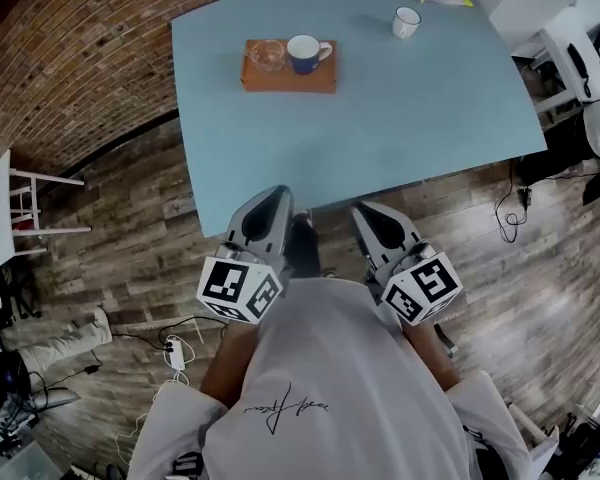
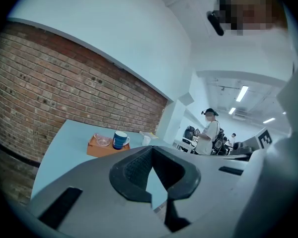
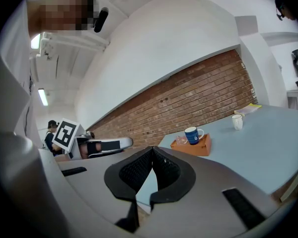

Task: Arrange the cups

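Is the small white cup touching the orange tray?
Apart. In the head view, a wide stretch of bare blue table separates the white cup from the orange tray.

Blue mug [image 1: 305,53] and clear glass [image 1: 266,55] upright on orange tray [image 1: 290,81]; white cup [image 1: 406,21] apart.

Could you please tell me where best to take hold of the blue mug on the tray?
Probably its handle, coming from the right in the head view: the blue mug stands upright, handle pointing away from the glass cup beside it.
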Tool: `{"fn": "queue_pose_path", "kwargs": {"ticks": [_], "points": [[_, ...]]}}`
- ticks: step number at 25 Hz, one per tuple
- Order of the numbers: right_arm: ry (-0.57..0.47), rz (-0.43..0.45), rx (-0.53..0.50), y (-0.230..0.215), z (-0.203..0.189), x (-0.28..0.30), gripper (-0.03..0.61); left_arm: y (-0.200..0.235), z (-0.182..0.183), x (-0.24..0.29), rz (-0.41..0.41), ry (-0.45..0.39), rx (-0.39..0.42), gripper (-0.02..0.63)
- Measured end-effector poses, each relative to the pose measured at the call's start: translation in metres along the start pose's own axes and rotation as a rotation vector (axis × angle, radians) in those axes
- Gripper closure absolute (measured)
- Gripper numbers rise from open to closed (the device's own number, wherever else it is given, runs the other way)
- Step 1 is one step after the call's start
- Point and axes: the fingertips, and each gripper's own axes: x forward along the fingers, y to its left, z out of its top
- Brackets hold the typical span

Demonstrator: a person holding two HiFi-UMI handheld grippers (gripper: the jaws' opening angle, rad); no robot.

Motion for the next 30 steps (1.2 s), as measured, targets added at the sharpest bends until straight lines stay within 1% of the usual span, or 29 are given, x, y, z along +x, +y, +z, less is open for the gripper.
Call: {"fn": "queue_pose_path", "kwargs": {"ticks": [4, 9, 14, 17, 22, 30], "points": [[0.003, 0.023, 0.031, -0.005, 0.011, 0.032, 0.558, 0.026, 0.011, 0.009, 0.018, -0.022, -0.026, 0.604], [0.027, 0.02, 0.001, -0.019, 0.026, 0.066, 0.557, 0.052, 0.025, 0.032, -0.004, -0.022, -0.038, 0.604], [0.05, 0.014, -0.046, -0.029, 0.039, 0.098, 0.558, 0.073, 0.041, 0.052, -0.018, -0.051, -0.036, 0.604], [0.065, -0.001, -0.07, -0.037, 0.043, 0.112, 0.557, 0.079, 0.046, 0.063, -0.041, -0.056, -0.044, 0.604], [0.088, -0.012, -0.112, -0.051, 0.048, 0.132, 0.557, 0.086, 0.053, 0.08, -0.087, -0.044, -0.041, 0.604], [0.159, -0.02, -0.236, -0.08, 0.049, 0.148, 0.557, 0.094, 0.054, 0.092, -0.119, -0.003, -0.038, 0.604]]}}
